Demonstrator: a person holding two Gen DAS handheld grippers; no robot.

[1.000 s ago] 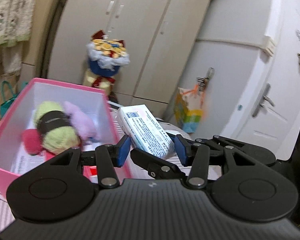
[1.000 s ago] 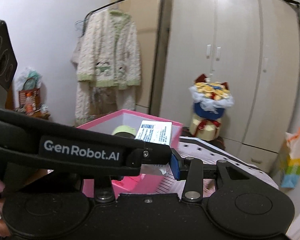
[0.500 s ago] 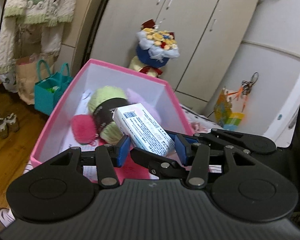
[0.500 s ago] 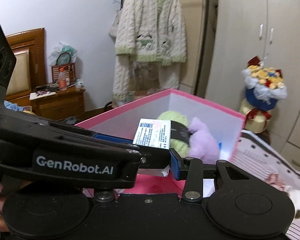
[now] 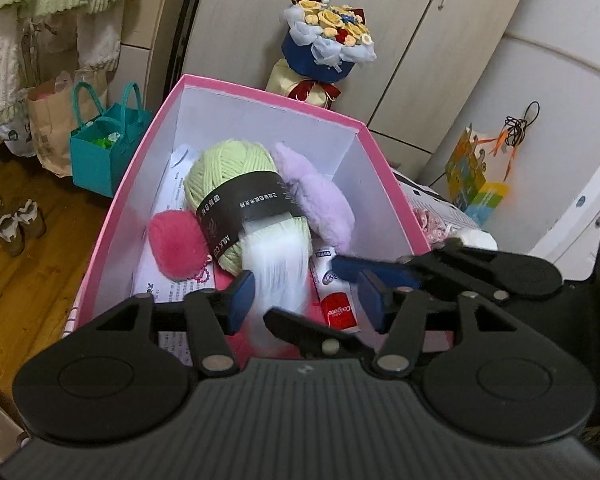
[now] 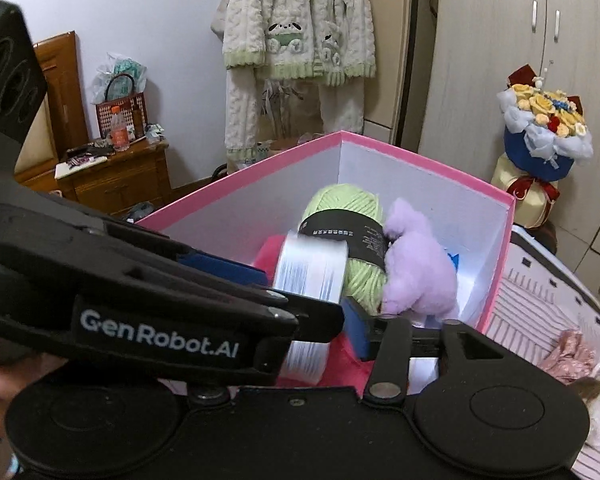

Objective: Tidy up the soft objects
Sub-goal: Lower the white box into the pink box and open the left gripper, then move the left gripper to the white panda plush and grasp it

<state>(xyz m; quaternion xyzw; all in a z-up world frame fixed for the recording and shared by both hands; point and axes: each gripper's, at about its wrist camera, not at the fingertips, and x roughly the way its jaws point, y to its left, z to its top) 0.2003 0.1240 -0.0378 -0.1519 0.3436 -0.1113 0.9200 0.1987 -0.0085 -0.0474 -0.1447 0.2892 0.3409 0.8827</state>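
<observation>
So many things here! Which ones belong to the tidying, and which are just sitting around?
Part of the job:
pink box
green yarn
lilac plush
pink pompom
white packet, blurred, between the open left gripper fingers

Just around:
flower bouquet
teal bag
hanging cardigan

Motion blur smears the white packet [image 5: 276,268] beyond reading.

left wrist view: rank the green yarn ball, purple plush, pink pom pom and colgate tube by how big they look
1. green yarn ball
2. purple plush
3. pink pom pom
4. colgate tube, partly hidden by the left gripper, so unsure
</observation>
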